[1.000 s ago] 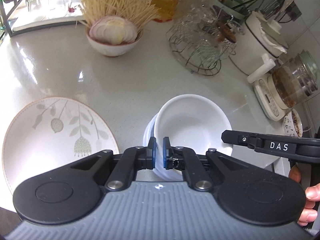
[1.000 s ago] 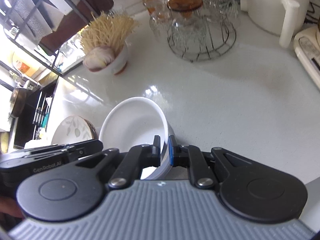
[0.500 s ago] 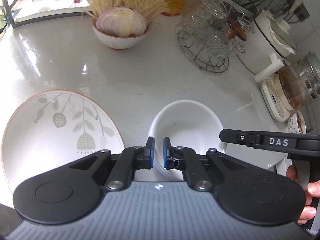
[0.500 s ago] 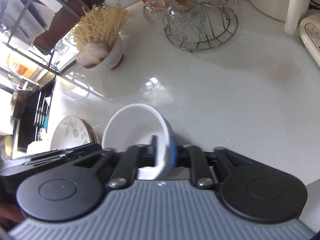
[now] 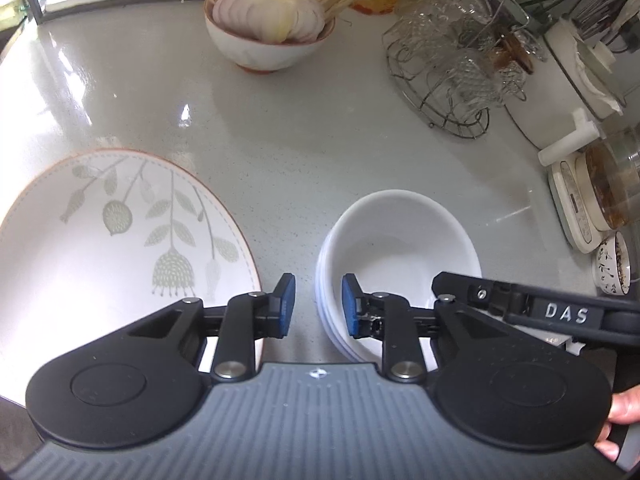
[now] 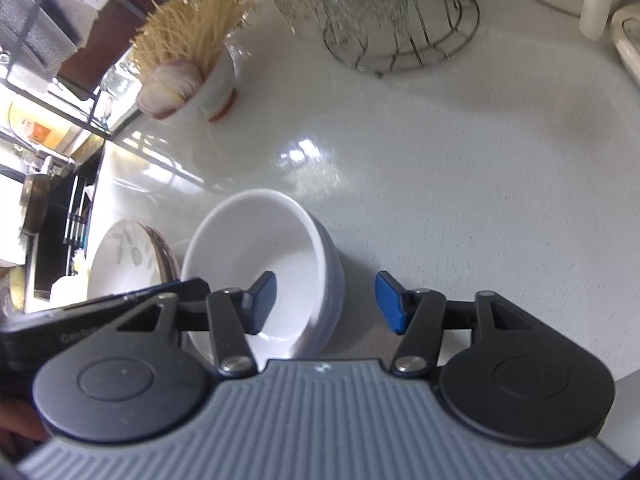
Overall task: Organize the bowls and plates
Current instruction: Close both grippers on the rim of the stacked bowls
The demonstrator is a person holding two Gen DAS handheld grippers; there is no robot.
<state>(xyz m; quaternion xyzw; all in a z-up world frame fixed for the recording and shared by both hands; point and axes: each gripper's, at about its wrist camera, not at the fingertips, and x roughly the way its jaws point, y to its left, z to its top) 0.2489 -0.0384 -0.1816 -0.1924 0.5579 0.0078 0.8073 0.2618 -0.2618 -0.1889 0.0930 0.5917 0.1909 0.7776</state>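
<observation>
A stack of plain white bowls (image 5: 400, 248) (image 6: 260, 256) rests on the grey counter. My left gripper (image 5: 316, 306) straddles the stack's left rim; its jaws are opening and the blue pads stand off the rim. My right gripper (image 6: 326, 300) straddles the right rim with one finger inside the top bowl; its jaws are opening too, and the pads are clear of the wall. A white plate with a leaf pattern (image 5: 104, 248) (image 6: 124, 264) lies just left of the bowls.
At the back stands a bowl of sliced onion and dry noodles (image 5: 272, 28) (image 6: 188, 76). A wire rack of glasses (image 5: 452, 76) (image 6: 392, 12), a white pot (image 5: 568, 80), a scale with a glass jug (image 5: 592, 200) and a small patterned cup (image 5: 612, 264) crowd the right side.
Both grippers came down with the top bowl, set it into the stack on the counter, and went from shut on its rim to open.
</observation>
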